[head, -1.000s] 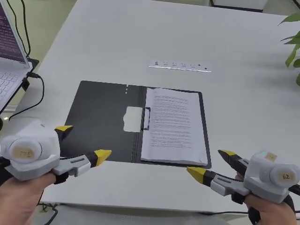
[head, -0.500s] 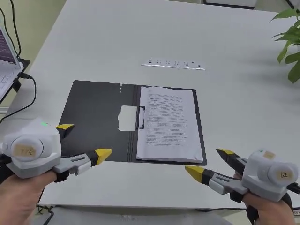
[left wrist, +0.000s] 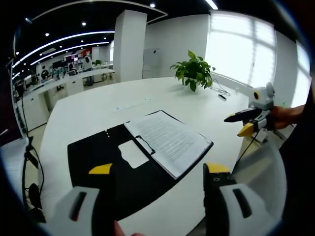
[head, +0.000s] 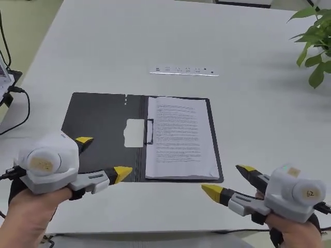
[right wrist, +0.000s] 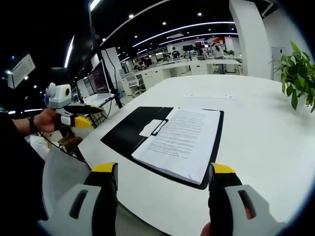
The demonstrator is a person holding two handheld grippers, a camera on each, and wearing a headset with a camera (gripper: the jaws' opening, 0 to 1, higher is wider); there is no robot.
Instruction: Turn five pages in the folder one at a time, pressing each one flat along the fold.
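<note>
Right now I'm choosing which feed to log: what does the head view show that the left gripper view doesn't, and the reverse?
Head view: the left gripper whole, white body behind open jaws. Left gripper view: the window wall and a white pillar beyond the table. Both: the open folder, its paper stack, the plant and the right gripper, jaws apart.

The left tongs (head: 103, 156) and the right tongs (head: 228, 179) have pale grey-white bodies, dark jaws and yellow tips. Ahead, between the two, the open folder (head: 98, 119) is black, with a white patch (head: 134, 133) on its inside cover. Its pages (head: 181, 137) are white, lined with fine dark print. The tabletop (head: 155, 36) is plain off-white. Beyond the right tongs, the plant (head: 313, 41) is green.
</note>
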